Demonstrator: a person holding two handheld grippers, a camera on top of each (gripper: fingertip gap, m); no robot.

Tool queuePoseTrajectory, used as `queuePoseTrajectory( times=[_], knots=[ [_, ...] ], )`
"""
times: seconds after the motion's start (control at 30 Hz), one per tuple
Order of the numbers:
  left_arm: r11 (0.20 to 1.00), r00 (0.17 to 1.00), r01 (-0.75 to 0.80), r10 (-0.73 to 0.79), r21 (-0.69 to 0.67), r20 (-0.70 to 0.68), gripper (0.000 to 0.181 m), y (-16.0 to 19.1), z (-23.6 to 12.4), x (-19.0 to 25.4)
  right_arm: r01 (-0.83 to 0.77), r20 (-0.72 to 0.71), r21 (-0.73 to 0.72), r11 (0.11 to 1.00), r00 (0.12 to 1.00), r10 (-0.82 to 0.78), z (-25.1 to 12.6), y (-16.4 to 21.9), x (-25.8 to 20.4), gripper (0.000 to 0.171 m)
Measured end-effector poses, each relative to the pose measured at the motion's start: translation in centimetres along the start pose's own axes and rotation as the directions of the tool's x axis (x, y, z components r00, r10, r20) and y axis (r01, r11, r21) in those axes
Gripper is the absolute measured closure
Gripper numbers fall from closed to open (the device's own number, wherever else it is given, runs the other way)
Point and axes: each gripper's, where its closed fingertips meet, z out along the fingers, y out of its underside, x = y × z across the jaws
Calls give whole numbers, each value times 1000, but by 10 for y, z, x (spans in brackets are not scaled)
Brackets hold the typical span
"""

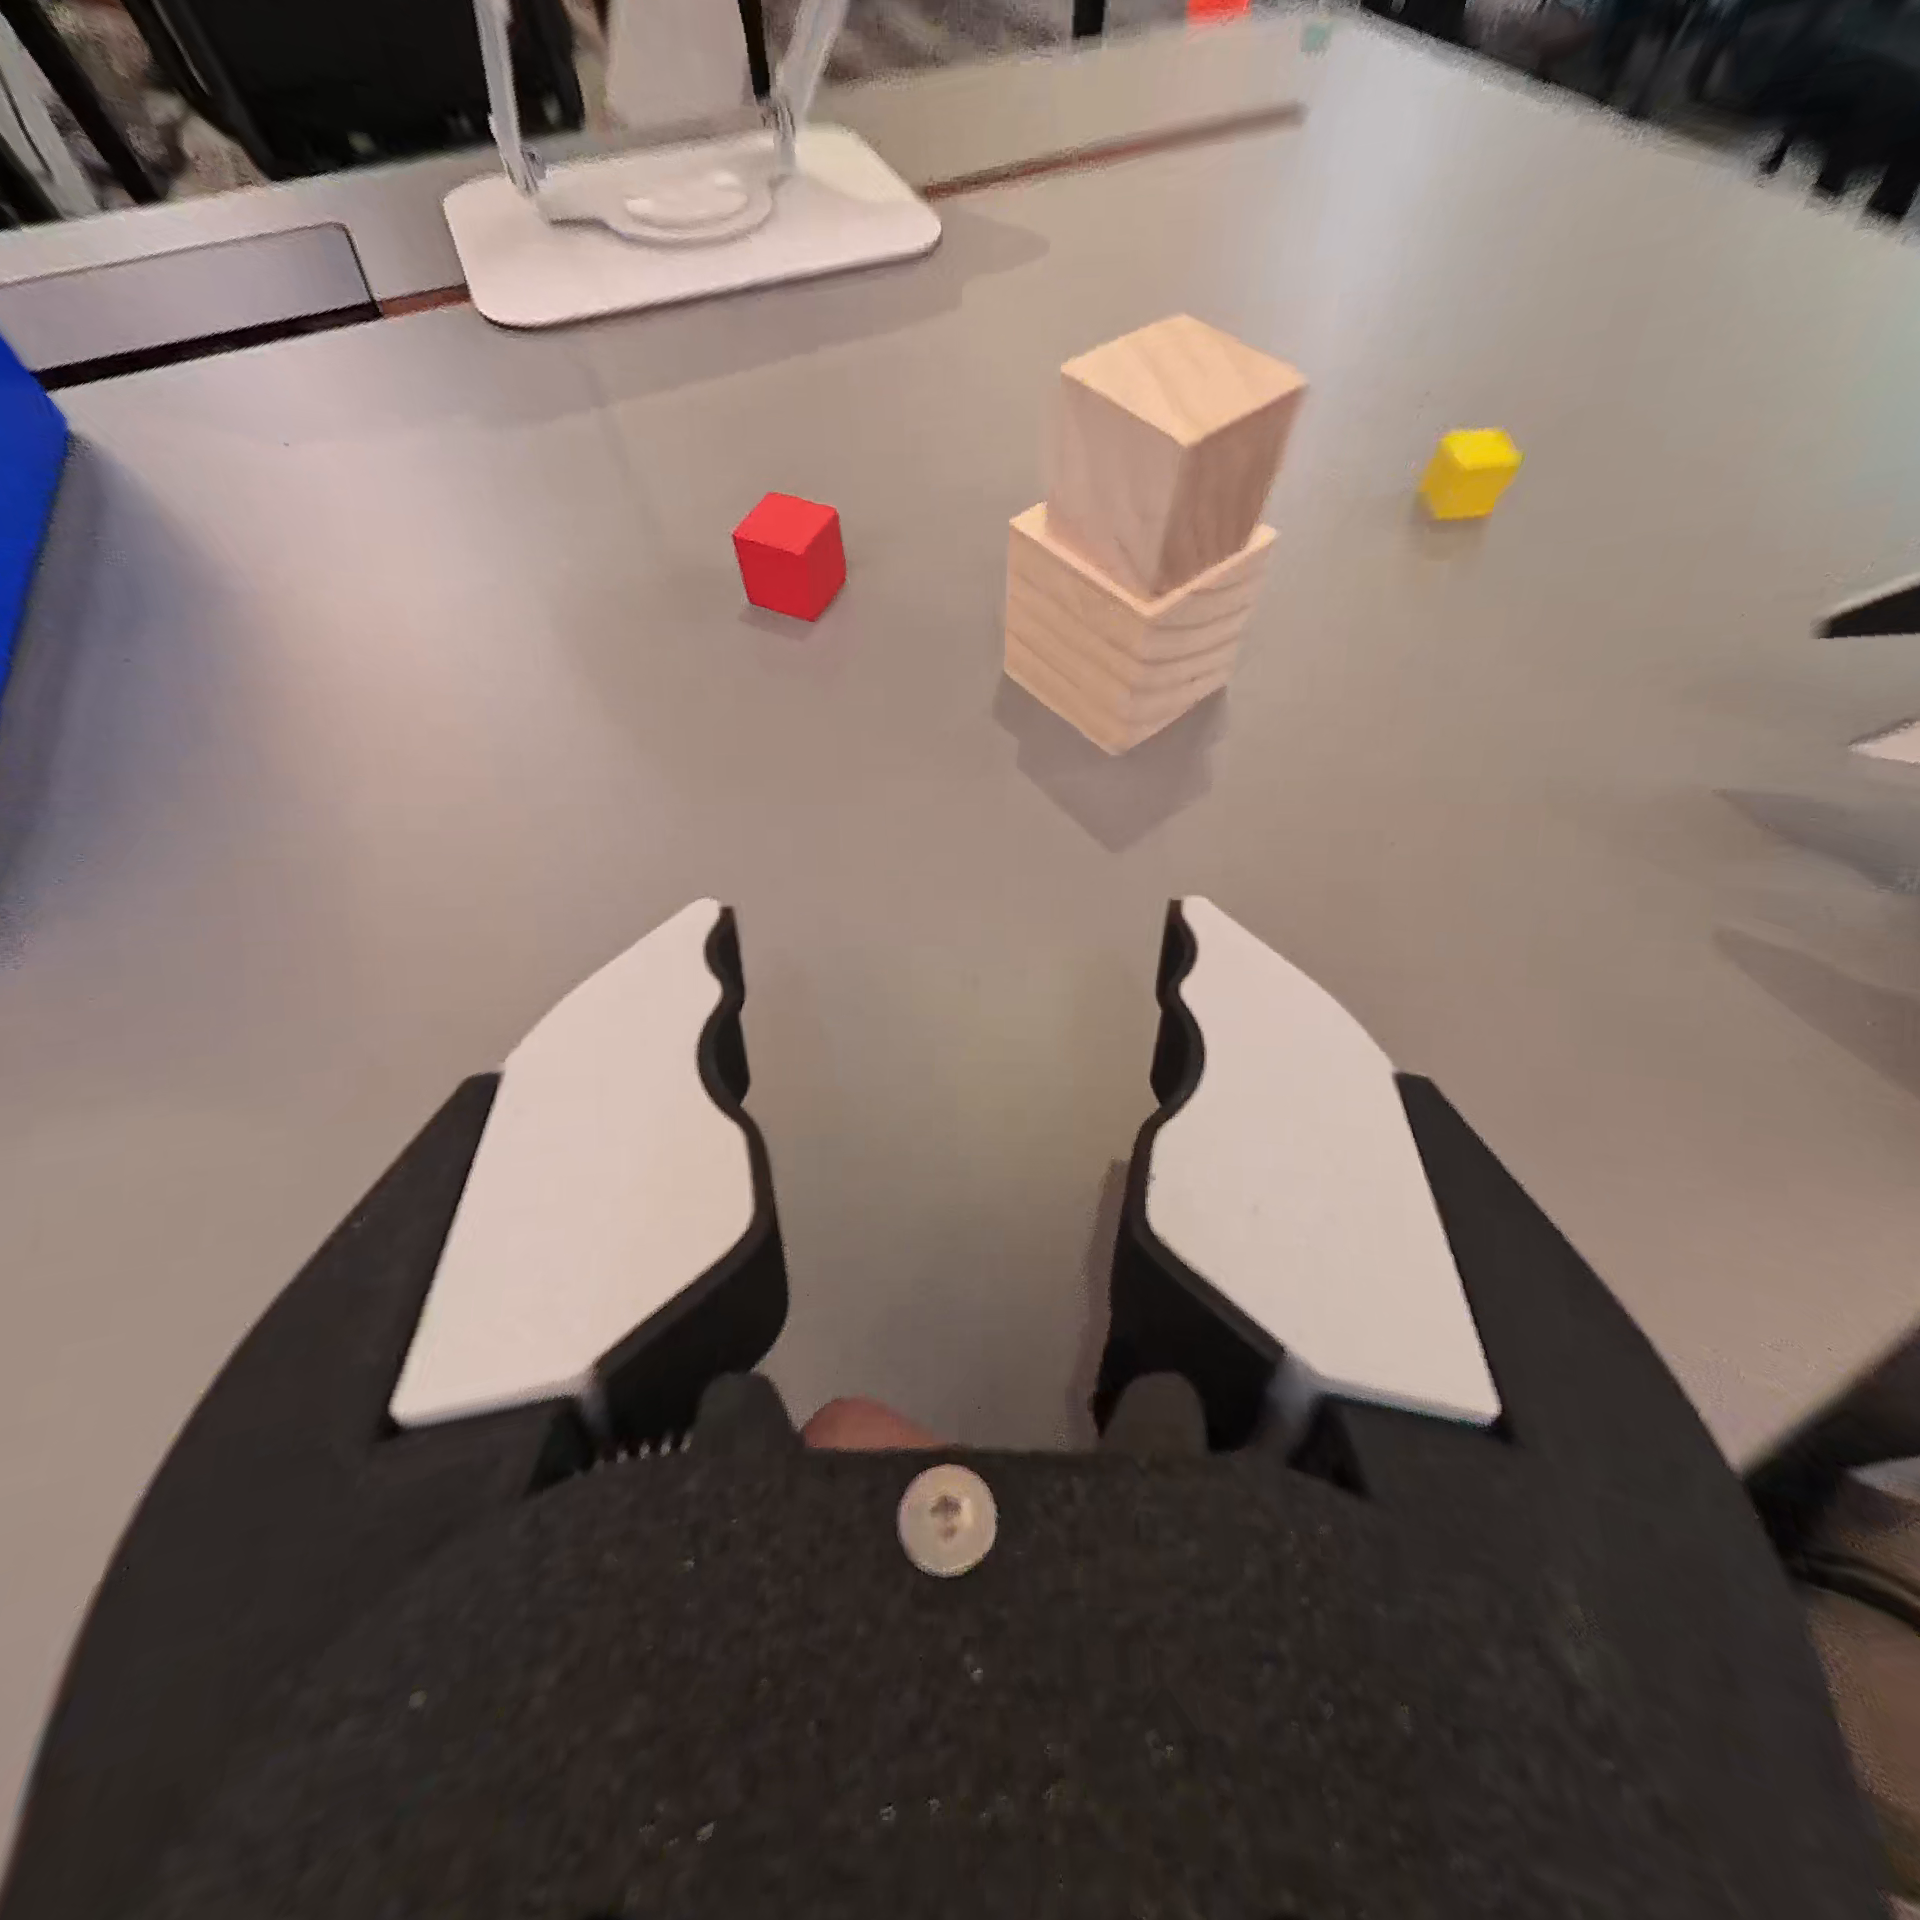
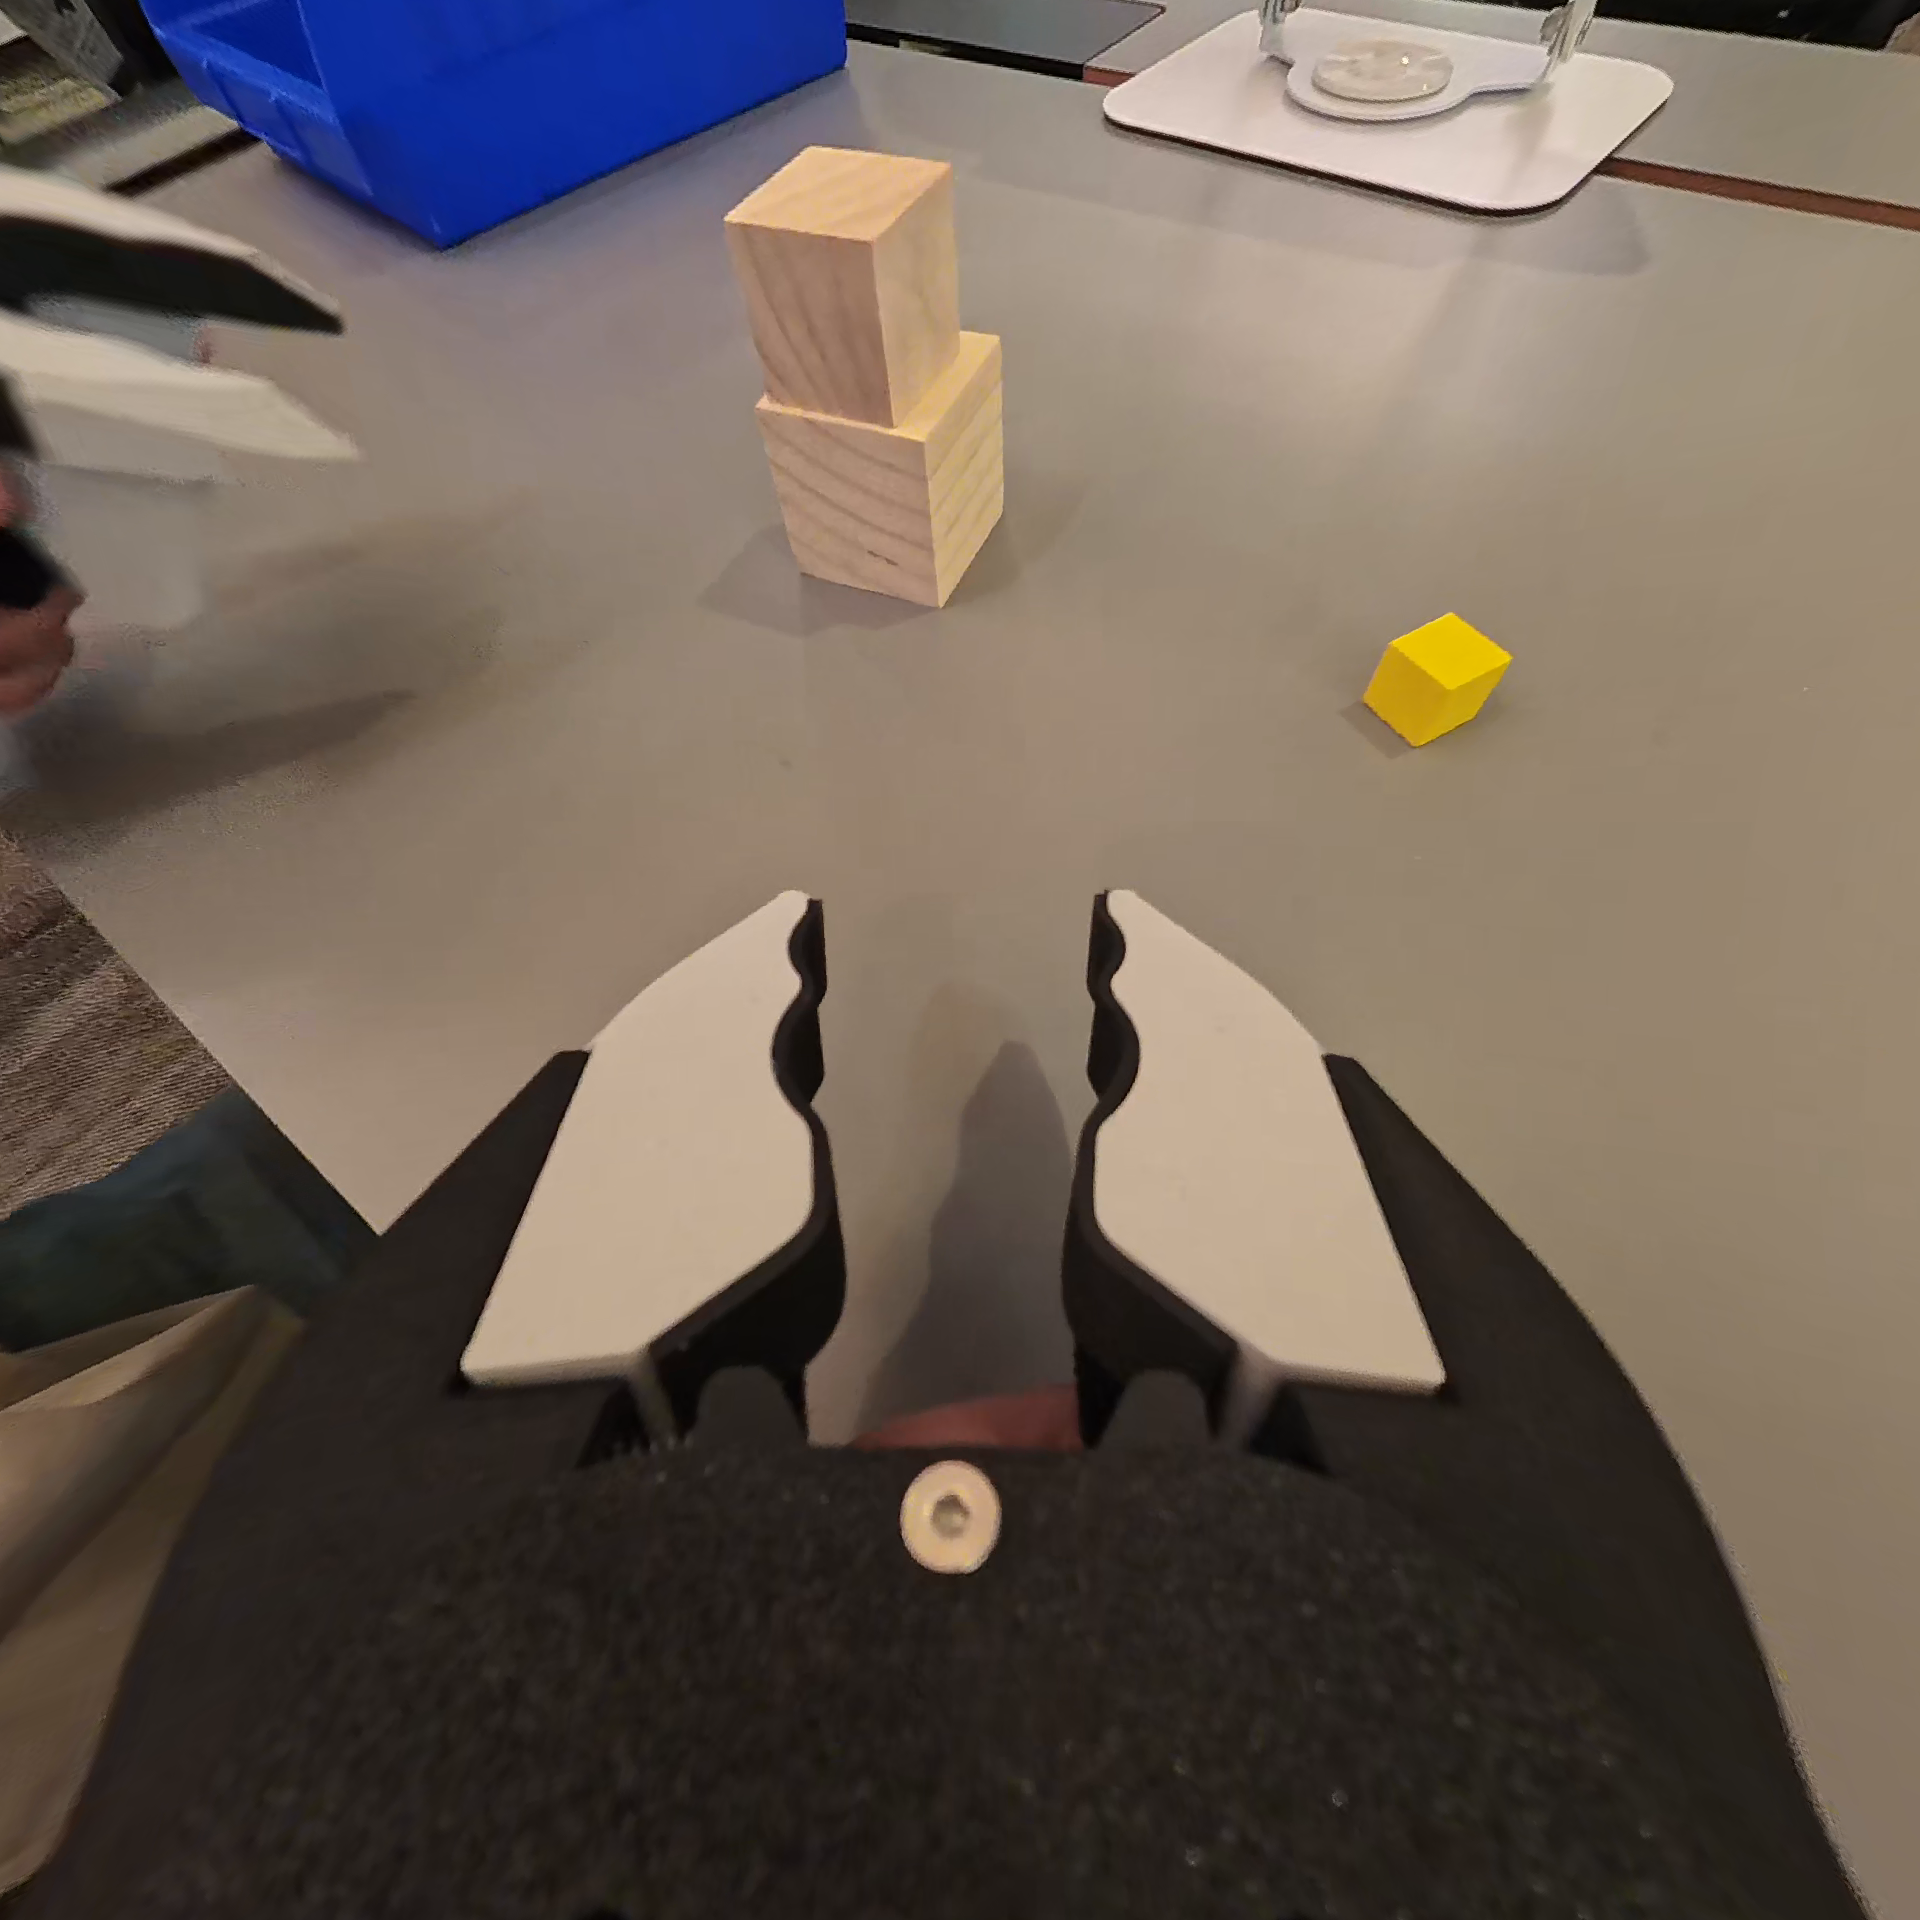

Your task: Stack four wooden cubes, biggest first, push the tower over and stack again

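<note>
Two plain wooden cubes stand stacked on the grey table (image 1: 416, 779). The bigger cube (image 1: 1132, 644) is at the bottom and the smaller cube (image 1: 1174, 447) sits on it, turned a little. In the right wrist view the bottom cube (image 2: 883, 499) and top cube (image 2: 842, 281) also show. A small red cube (image 1: 790, 556) lies left of the stack. A small yellow cube (image 1: 1470, 473) lies to its right, and also shows in the right wrist view (image 2: 1439, 677). My left gripper (image 1: 945, 914) is open and empty, short of the stack. My right gripper (image 2: 956, 904) is open and empty.
A blue bin (image 2: 499, 104) stands at the far left of the table, its edge also in the left wrist view (image 1: 26, 520). A white base plate with a clear stand (image 1: 696, 223) is at the back. The left gripper (image 2: 177, 343) shows blurred at the left.
</note>
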Motion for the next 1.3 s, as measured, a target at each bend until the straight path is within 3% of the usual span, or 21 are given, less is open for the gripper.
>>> queuePoseTrajectory(
  times=[0.13, 0.27, 0.5, 0.53, 0.63, 0.73, 0.9, 1.1, 1.17, 1.3],
  knots=[
    [966, 993, -113, 104, -231, -55, 105, -23, 64, -32, -4, 13, -4, 1000, 1000, 4, 0, 0, -1, 123],
    [842, 963, -267, 251, -469, -98, 109, -30, 124, -60, -16, 22, 0, 1000, 1000, 16, 0, 0, -1, 124],
    [711, 927, -375, 287, -595, -242, 129, -27, 170, -58, -21, 31, -2, 1000, 999, 21, 0, 0, -1, 124],
    [707, 922, -385, 266, -593, -282, 153, -25, 170, -52, -19, 33, -3, 1000, 999, 19, 0, 1, -1, 124],
    [682, 914, -406, 292, -608, -282, 153, -26, 168, -55, -19, 36, -7, 1000, 999, 19, 0, 1, -2, 124],
    [720, 905, -423, 299, -550, -304, 153, -45, 153, -52, -24, 41, -8, 1000, 999, 24, 0, 1, -2, 124],
    [727, 752, -605, 388, -325, -533, 153, -87, 91, -6, -29, 44, -8, 1000, 999, 29, 0, 1, -2, 124],
    [597, 584, -758, 445, -261, -679, 153, -97, 58, 42, -19, 41, -9, 1000, 999, 19, 0, 1, -2, 125],
    [568, 583, -771, 447, -288, -678, 153, -93, 66, 46, -17, 38, -6, 1000, 999, 17, 0, 1, -2, 125],
    [616, 628, -721, 385, -318, -677, 153, -95, 81, 54, -7, 34, -9, 1000, 999, 7, 0, 2, -3, 125]
  ],
)
